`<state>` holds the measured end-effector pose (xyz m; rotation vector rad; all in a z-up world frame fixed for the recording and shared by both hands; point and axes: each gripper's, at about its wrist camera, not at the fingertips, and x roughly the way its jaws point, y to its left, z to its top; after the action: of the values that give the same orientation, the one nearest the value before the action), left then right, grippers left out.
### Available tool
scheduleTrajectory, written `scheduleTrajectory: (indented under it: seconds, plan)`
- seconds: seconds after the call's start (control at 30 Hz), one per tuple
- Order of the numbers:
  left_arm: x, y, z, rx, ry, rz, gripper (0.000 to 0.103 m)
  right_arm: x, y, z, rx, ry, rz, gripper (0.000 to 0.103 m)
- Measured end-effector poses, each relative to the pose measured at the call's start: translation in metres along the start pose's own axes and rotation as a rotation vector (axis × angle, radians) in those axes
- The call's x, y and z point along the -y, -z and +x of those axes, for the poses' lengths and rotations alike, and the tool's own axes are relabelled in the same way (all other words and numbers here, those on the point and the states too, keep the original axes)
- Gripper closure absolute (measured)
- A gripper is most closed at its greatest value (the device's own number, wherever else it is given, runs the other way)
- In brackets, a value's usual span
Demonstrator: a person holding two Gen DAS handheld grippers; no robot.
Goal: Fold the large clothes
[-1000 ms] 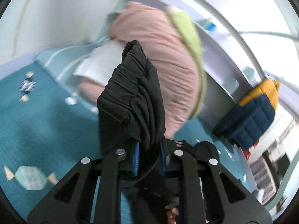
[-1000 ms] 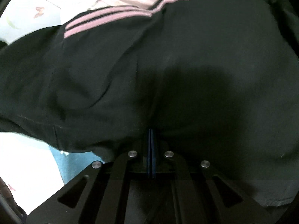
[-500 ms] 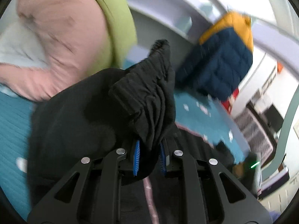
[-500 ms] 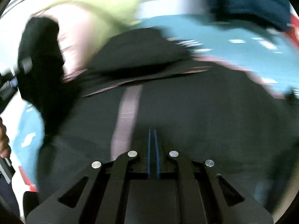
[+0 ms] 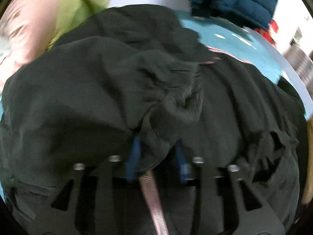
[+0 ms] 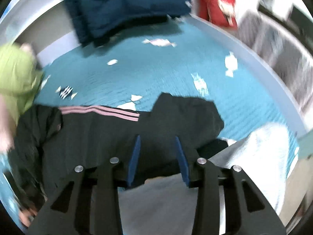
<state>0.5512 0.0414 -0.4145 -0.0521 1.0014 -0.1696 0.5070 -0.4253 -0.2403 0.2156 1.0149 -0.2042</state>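
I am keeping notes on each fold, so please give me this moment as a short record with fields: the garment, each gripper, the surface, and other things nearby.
garment: black garment with pink stripes, lying on the bed
left gripper: jaws opening, a bunch of the black fabric between them
right gripper: jaws opening, nothing pinched, garment beneath
surface: teal bedcover with candy print
nearby: navy puffer jacket, green garment, red item
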Motion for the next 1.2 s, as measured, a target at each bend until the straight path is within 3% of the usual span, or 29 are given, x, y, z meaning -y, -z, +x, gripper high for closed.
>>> scheduleTrajectory:
  seconds: [0.07,0.1,0.17,0.27,0.37,0.43,0.5,0.57,0.73,0.83,0.97,1.03,1.1,1.17,1.2]
  plan:
    - [0.012,0.001,-0.004,0.0,0.027,0.044,0.04,0.001,-0.006,0.007,-0.026,0.012,0.018,0.063]
    - [0.016,0.001,-0.005,0.002,0.034,0.063,0.038,-0.003,-0.011,0.014,-0.04,0.011,0.027,0.059]
    - [0.023,0.0,-0.005,-0.001,0.053,0.087,0.025,-0.002,-0.019,0.021,-0.064,0.01,0.073,0.056]
    - [0.027,0.001,-0.004,-0.015,0.053,0.095,0.024,0.012,-0.04,0.04,-0.146,-0.019,0.201,0.051]
    - [0.033,-0.001,-0.014,-0.004,0.091,0.088,0.022,0.027,-0.066,0.048,-0.142,-0.032,0.292,0.05]
    - [0.041,-0.004,-0.018,0.005,0.105,0.077,0.022,0.036,-0.081,0.063,-0.178,0.064,0.27,0.047]
    - [0.042,-0.007,-0.026,0.028,0.105,0.061,0.021,0.064,-0.084,0.087,-0.257,0.204,0.328,0.047]
    - [0.039,-0.009,-0.036,0.056,0.102,0.04,0.018,0.091,-0.076,0.106,-0.344,0.236,0.42,0.047]
    - [0.024,-0.012,-0.049,0.093,0.078,-0.006,0.018,0.136,-0.058,0.142,-0.436,0.172,0.552,0.047]
    - [0.014,-0.013,-0.05,0.087,0.056,-0.026,0.017,0.145,-0.051,0.162,-0.458,0.046,0.613,0.047]
    - [0.0,-0.012,-0.048,0.074,0.03,-0.063,0.017,0.146,-0.045,0.188,-0.508,0.008,0.636,0.043]
    - [-0.004,-0.013,-0.048,0.072,0.022,-0.073,0.017,0.146,-0.045,0.192,-0.487,-0.003,0.651,0.048]
    - [-0.007,-0.013,-0.049,0.072,0.014,-0.072,0.017,0.145,-0.047,0.191,-0.45,-0.026,0.66,0.077]
    - [-0.012,-0.013,-0.054,0.078,0.004,-0.076,0.017,0.145,-0.05,0.182,-0.379,-0.078,0.675,0.092]
    - [-0.014,-0.013,-0.057,0.084,0.004,-0.081,0.017,0.144,-0.055,0.174,-0.318,-0.121,0.671,0.094]
